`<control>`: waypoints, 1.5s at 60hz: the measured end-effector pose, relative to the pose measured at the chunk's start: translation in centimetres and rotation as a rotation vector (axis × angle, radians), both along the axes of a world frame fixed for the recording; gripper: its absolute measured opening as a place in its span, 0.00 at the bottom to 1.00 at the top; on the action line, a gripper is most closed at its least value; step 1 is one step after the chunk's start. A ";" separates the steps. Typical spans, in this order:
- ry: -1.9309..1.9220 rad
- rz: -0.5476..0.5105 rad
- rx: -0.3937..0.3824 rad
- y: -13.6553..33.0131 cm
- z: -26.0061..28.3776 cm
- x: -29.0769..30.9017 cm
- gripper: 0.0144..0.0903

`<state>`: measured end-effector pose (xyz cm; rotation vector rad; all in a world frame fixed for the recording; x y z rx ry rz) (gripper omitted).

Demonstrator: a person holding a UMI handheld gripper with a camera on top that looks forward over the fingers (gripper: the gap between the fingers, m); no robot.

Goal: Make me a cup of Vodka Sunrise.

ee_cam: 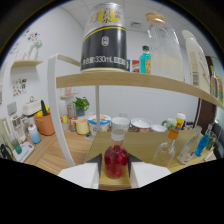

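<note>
- Holding a small round bottle of red syrup (pixel 115 161), the fingers (pixel 115 172) press on both its sides, closed only as far as its belly.
- The bottle hangs just above the wooden counter (pixel 60 155).
- Beside the bottle stands an empty stemmed glass (pixel 166 150).
- Above the bottle, a shelf (pixel 135 82) carries a big black can (pixel 103 42) and a clear jug (pixel 165 50).
- Nothing looks poured yet, so I think most of the drink is left to make.
</note>
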<state>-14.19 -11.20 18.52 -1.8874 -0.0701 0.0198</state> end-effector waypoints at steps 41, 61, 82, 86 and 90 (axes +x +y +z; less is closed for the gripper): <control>0.046 0.029 0.068 -7.1 2.5 3.8 0.27; 0.300 -0.032 0.026 -10.8 -0.1 8.2 0.27; 1.099 -0.130 0.005 -10.3 0.7 10.3 0.26; 1.246 -0.141 0.003 -10.1 0.8 10.7 0.26; 1.385 -0.151 -0.012 -9.8 0.6 10.9 0.26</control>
